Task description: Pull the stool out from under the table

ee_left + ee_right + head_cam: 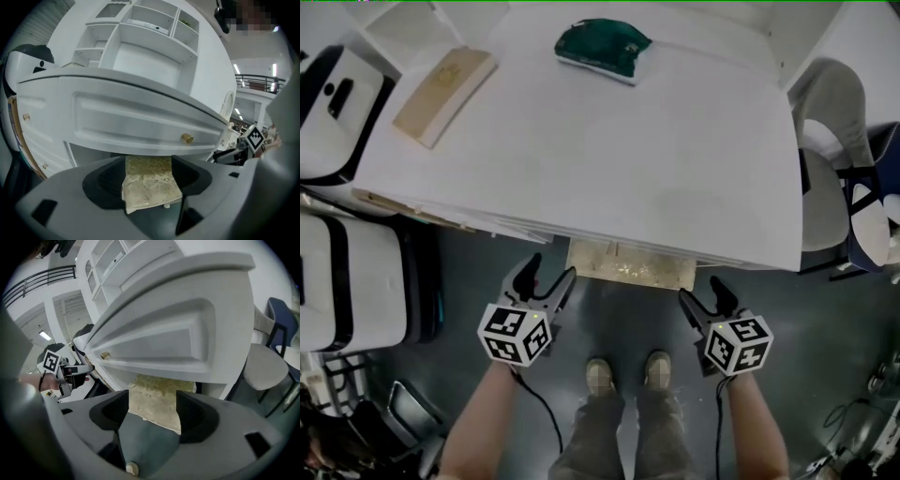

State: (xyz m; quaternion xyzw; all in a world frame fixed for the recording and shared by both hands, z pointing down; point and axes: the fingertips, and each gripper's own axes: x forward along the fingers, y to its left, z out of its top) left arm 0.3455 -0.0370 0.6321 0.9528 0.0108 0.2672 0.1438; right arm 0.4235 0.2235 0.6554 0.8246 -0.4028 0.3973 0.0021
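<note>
Head view is showing the stool (630,264) sitting tucked under the front edge of the counter (609,159), with only a strip of its cream, gold-flecked brocade cushion peeking out. The counter is lying broad, white and smooth, its panelled drawer front carrying a small round brass knob (187,138). The left tongs (548,277) are hovering just off the counter's front edge by the stool's left corner, dark moulded jaws standing apart and pinching nothing. The right tongs (700,292) are hanging off the same edge at the stool's right corner, likewise spread and empty. A rumpled green cloth pouch (602,45) is lying toward the counter's far side.
</note>
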